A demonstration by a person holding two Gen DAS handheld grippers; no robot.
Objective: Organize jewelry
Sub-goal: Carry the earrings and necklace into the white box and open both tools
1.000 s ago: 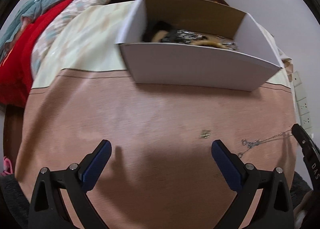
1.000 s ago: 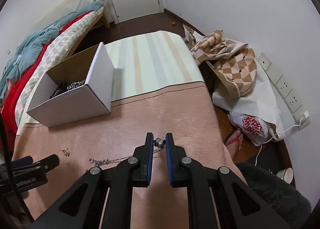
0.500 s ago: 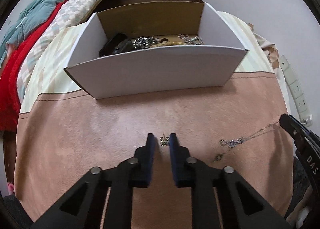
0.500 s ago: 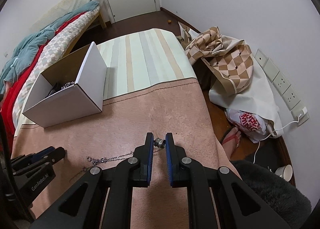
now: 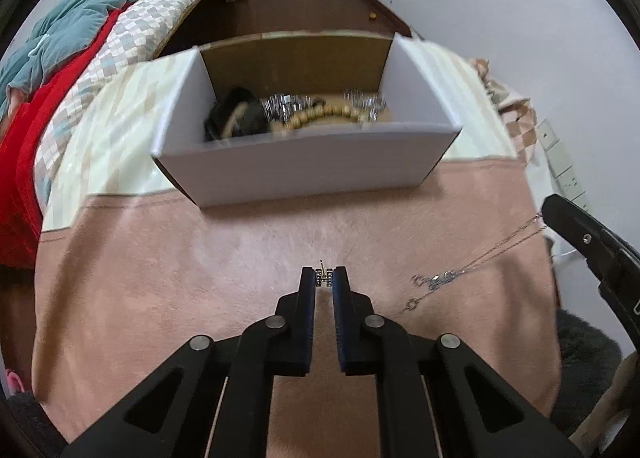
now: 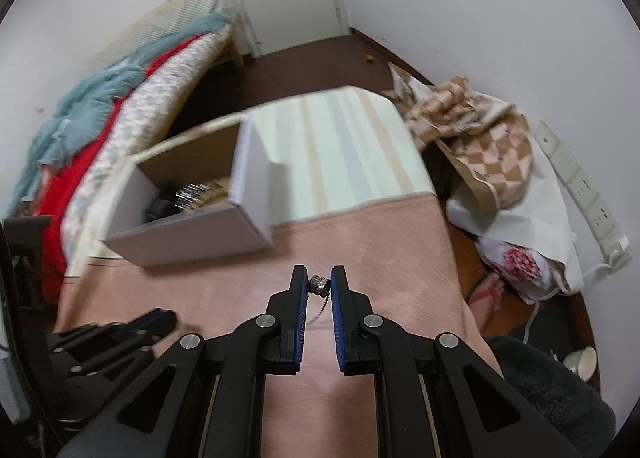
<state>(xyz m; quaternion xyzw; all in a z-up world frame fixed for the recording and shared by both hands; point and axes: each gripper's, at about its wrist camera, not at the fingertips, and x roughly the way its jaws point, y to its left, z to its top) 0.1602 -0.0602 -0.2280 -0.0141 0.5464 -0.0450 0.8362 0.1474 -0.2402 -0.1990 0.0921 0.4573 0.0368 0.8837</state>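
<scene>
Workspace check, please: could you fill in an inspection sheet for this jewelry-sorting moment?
Surface: pink cloth in front, striped cloth behind.
Job's things: white box holding beads and silver pieces; small earring; chain necklace with a ring-shaped pendant.
Clutter: nothing seen on the pink cloth.
Grippers: left tool shut on the earring, jaws just closed; right tool shut on the pendant, chain trailing.
Cables: white cord on the floor near wall sockets.
Surroundings: bed with red and teal bedding, door, checked fabric, bags, slipper.
</scene>
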